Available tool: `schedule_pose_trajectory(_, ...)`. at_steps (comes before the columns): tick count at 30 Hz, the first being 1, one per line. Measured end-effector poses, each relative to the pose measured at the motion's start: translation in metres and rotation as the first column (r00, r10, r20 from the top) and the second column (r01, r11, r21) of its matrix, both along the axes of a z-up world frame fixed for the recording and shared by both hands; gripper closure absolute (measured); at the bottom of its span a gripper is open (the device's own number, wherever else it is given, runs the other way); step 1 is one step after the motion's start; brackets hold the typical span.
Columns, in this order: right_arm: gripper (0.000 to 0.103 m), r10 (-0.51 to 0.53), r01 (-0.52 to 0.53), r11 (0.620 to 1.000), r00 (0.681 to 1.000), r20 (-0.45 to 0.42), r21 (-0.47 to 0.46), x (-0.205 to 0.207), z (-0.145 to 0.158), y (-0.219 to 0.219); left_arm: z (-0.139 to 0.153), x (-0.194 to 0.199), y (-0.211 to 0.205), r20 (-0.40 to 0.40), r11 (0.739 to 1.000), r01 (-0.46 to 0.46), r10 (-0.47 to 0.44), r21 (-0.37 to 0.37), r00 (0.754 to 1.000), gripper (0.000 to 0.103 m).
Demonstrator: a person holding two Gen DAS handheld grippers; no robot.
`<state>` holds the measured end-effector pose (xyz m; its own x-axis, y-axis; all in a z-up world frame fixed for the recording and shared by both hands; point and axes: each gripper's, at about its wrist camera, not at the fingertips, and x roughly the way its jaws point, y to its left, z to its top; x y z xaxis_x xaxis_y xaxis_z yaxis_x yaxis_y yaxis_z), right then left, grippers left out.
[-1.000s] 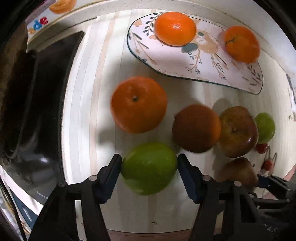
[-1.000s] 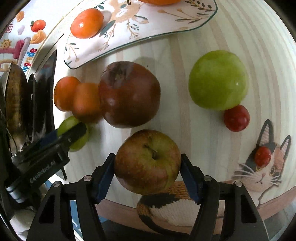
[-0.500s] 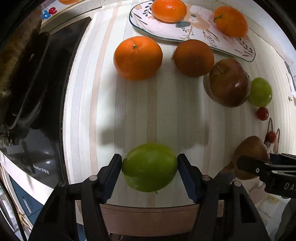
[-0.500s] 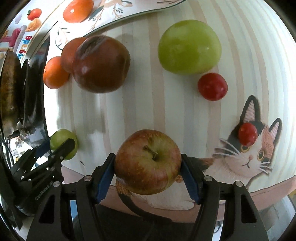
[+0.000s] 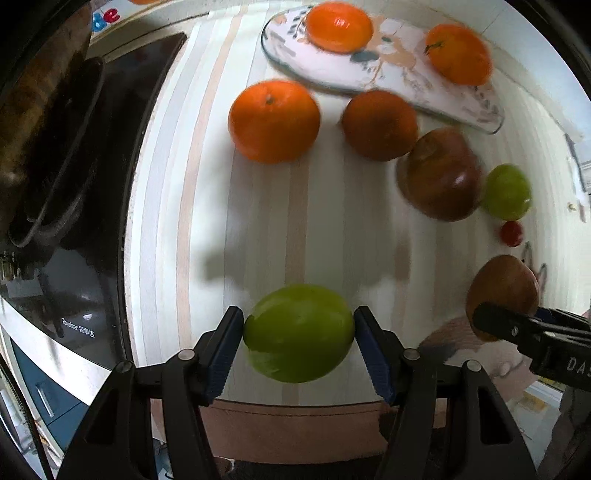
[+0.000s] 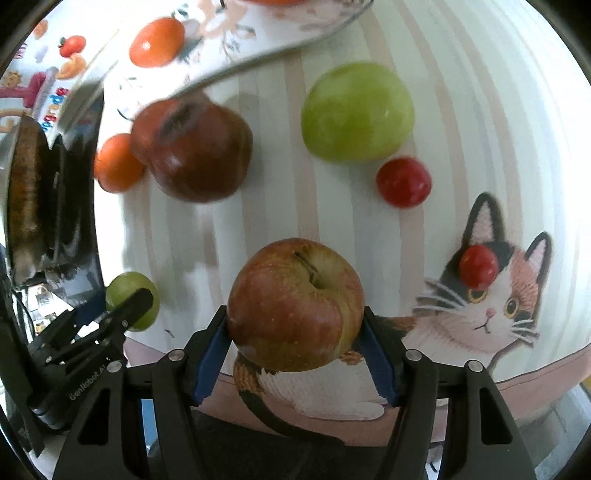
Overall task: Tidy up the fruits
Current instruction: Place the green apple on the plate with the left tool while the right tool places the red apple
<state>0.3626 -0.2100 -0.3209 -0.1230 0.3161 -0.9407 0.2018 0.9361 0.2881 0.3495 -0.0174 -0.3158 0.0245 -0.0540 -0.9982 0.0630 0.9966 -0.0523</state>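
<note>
near the front edge of the striped mat [image 5: 295,206], each gripper is carrying one fruit, well apart from the patterned plate [image 5: 388,74] at the far end. the left gripper [image 5: 298,334] is holding a green fruit [image 5: 298,332] across its widest part, its jaws standing about half open with both blue pads pressing the sides. the right gripper [image 6: 295,325] is holding a red-and-yellow apple [image 6: 294,304] the same way, stem dimple facing the camera; its jaws have just been closing a little on the apple, which is sitting firmly between them.

both fruits are looking firm, smooth and round, so they are probably fairly heavy for the pads and liable to roll or slip if the squeeze is off centre. taking them across the middle, as now, seems the safest hold; too hard a squeeze could bruise the skin.

between the plate and the held fruits, two oranges [image 5: 274,121] are lying on the mat, with a dark red apple [image 6: 192,151] touching one of them and another green fruit [image 6: 356,112] just beside it. two small red tomatoes [image 6: 403,181] are resting farther from the plate, one on the printed cat [image 6: 491,306]. two more oranges [image 5: 339,26] are already sitting on the plate.
</note>
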Motion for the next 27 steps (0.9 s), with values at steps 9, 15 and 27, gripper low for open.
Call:
schedule_pose_trajectory(9,0.034,-0.057,0.048,0.997,0.988,0.141,0.066,0.046,0.072,-0.024,0.089,0.051,-0.002,0.136,0.987,-0.006,0.028,-0.159,0.99,0.043)
schedule_pose_trajectory(15,0.034,-0.124,0.118,0.992,0.972,0.198,0.044,0.114,0.081,-0.045,0.087,0.129,-0.013,0.154,0.997,0.007,0.005,-0.078,0.988,0.043)
schedule_pose_trajectory(27,0.034,-0.22,0.217,0.975,0.973,0.066,0.052,0.172,0.013,-0.063,0.012,0.196,-0.005,-0.026,0.999,-0.041,0.04,-0.023,0.999,0.043)
